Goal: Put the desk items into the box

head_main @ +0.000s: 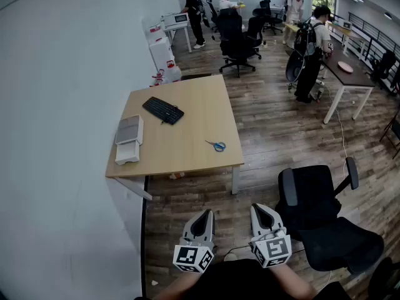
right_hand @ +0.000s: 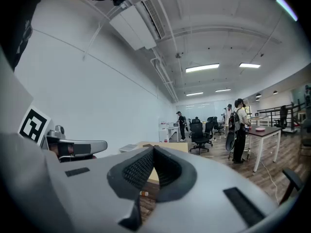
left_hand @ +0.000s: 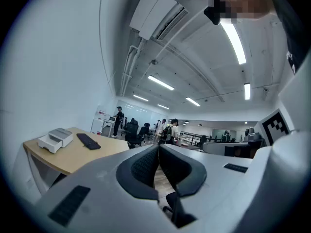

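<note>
Wooden surface [head_main: 187,130] against white wall [head_main: 62,105], bearing keyboard [head_main: 163,110], scissors [head_main: 217,145], white box [head_main: 129,140]; black chair [head_main: 319,220] nearby on plank floor [head_main: 269,124]. Left tool [head_main: 203,216], right tool [head_main: 260,211] clenched, empty, short of surface.

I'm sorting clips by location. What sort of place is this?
Probably an open-plan office: a light wooden desk carrying a black keyboard, a black swivel office chair nearby, and long ceiling strip lights overhead.

Bright, even light comes from ceiling strips [left_hand: 235,38] above my left tool [left_hand: 159,148]; the nearest one glares white. Ahead of it, the counter [head_main: 187,127] casts only a soft shadow on the floor [head_main: 275,124]. The views from the left tool and the right tool [right_hand: 153,152] bend and darken at their rims, and the near pads [left_hand: 143,166] blur.
</note>
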The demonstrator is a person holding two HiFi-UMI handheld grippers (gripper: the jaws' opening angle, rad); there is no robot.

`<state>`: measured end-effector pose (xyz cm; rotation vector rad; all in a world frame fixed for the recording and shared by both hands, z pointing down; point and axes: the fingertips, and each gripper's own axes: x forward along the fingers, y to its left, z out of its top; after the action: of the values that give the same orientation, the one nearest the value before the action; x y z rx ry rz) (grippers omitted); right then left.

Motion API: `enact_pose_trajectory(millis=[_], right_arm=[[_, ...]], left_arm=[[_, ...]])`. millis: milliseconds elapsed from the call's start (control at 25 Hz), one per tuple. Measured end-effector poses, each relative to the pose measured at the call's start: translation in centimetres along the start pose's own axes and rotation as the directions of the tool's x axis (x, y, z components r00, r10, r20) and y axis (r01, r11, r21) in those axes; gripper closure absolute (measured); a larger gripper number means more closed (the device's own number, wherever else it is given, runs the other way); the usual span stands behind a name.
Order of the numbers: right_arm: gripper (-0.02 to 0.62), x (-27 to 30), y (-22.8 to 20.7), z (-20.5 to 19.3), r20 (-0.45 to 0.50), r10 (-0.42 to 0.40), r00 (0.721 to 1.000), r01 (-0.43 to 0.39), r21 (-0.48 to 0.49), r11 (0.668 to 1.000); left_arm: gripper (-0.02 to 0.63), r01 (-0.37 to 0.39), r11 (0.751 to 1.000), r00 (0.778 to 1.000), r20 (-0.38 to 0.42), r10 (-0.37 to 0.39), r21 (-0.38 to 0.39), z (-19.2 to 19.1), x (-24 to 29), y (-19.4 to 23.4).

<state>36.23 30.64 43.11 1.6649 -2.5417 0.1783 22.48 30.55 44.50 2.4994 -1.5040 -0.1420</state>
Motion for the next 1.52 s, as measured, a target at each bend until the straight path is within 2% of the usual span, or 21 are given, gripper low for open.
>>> enact_pose_trajectory(millis=[360,640,880,1000,1080,1240,1520], right_arm=[[0.535,-0.4,-1.5,-0.1,0.037,-0.02,0.999,0.019,0.033,0.999],[0.535,0.4,-2.9,-3.5,-0.033,-0.032,0.999,0.035,0.081,0.996],[0.535,2.6,-5.4,-4.7,-0.073,-0.077,0.994,0.083,0.091,0.992],[0.535,4.5,-7.5,-4.5,-0.081,-0.142,0.986,0.149,0.088,0.985],[0.535,6.3,-8.5,-4.4,-0.096,-0.157,0.983,0.165,0.077,0.983],[0.535,10.8,-9.6,-3.9,-0.129,-0.144,0.981,0.152,0.052,0.987],[0.535,19.0,-9.9,-2.4,-0.164,-0.11,0.98,0.125,0.081,0.989]], left_arm=[[0.591,0.0,1.0,1.0,-0.01,0.0,-0.004,-0.7,1.2,-0.5],[0.591,0.01,1.0,0.998,-0.057,-0.01,-0.016,-2.6,2.1,0.3],[0.591,0.037,0.999,0.994,-0.104,-0.041,-0.032,-4.1,6.0,2.0],[0.591,0.042,0.997,0.991,-0.123,-0.049,-0.06,-4.5,8.5,3.5],[0.591,0.042,0.996,0.991,-0.127,-0.051,-0.074,-4.5,9.9,4.7],[0.591,0.04,0.996,0.99,-0.135,-0.05,-0.079,-3.3,12.7,7.4],[0.591,0.049,0.99,0.988,-0.136,-0.067,-0.135,-2.1,17.6,12.8]])
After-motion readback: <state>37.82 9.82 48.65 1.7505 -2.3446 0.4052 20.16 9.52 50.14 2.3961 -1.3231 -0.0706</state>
